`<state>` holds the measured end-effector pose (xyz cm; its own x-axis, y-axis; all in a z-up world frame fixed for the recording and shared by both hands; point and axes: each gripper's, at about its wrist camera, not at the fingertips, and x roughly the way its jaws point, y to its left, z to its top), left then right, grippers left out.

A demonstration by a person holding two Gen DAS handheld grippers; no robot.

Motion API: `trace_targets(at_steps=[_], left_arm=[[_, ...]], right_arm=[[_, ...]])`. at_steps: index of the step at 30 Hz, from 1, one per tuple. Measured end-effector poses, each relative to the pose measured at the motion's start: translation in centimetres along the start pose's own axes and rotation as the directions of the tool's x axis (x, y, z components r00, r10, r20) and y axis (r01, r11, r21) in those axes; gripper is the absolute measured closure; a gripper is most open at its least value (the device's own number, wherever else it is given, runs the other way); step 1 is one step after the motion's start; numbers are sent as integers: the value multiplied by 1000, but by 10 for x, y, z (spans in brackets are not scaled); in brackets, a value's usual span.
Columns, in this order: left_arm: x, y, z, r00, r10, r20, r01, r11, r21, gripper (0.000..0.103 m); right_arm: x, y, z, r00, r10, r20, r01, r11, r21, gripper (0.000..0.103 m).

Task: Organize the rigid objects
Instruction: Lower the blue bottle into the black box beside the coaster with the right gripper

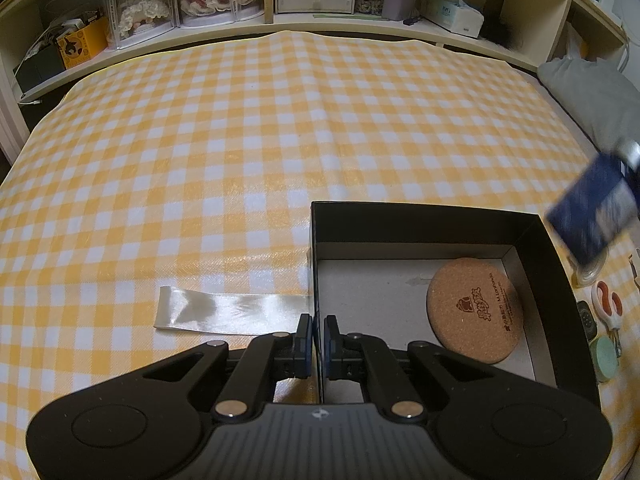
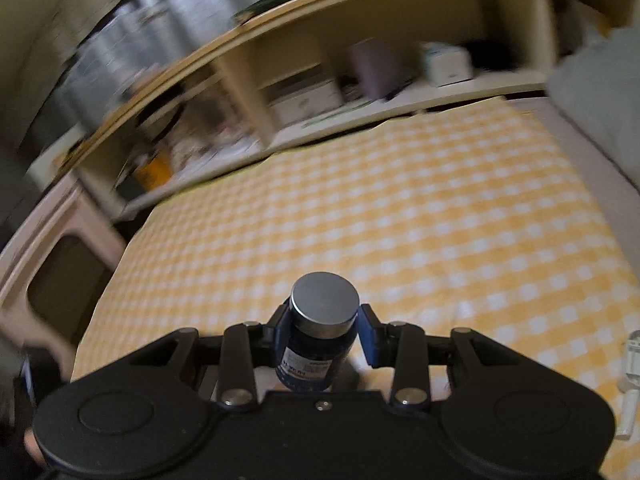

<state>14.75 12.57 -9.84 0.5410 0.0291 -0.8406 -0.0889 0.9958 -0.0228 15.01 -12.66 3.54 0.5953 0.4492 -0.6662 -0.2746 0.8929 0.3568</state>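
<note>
Bottle (image 2: 318, 336) is clamped in my right tongs (image 2: 323, 338), up beside the box (image 1: 436, 220); left tongs (image 1: 318, 344) pinch its wall. Risk: bottle slips mid-swing, or clips the rim.

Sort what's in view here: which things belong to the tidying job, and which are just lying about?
Part of the job:
- black box, left tongs shut on its wall
- cork coaster inside it
- dark bottle with silver cap, held in right tongs
- scissors beside the box

Just lying about:
- white ribbon
- checked cloth
- shelf clutter: tissue box, dolls
</note>
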Motion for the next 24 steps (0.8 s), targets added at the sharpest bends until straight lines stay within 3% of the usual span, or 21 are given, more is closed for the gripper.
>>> trace_targets(at_steps=[7,12,17,24], left_arm=[[0,0,0,1000,0,0,0,1000,0,98],[1,-1,0,1000,-1,0,1,1000,-1,98],[0,0,0,1000,-2,0,2,1000,0,98],[1,0,0,1000,-2,0,2,1000,0,98]], right_arm=[[5,26,-30,990,12,-139,-32,989,-148,66],[5,50,-58,981,-8,-194,-50,955,-291,66],[7,70,-78,975,-51,-217,-43,911,-409,66],[5,82,-97,966,-89,-242,-42,872,-487,66]])
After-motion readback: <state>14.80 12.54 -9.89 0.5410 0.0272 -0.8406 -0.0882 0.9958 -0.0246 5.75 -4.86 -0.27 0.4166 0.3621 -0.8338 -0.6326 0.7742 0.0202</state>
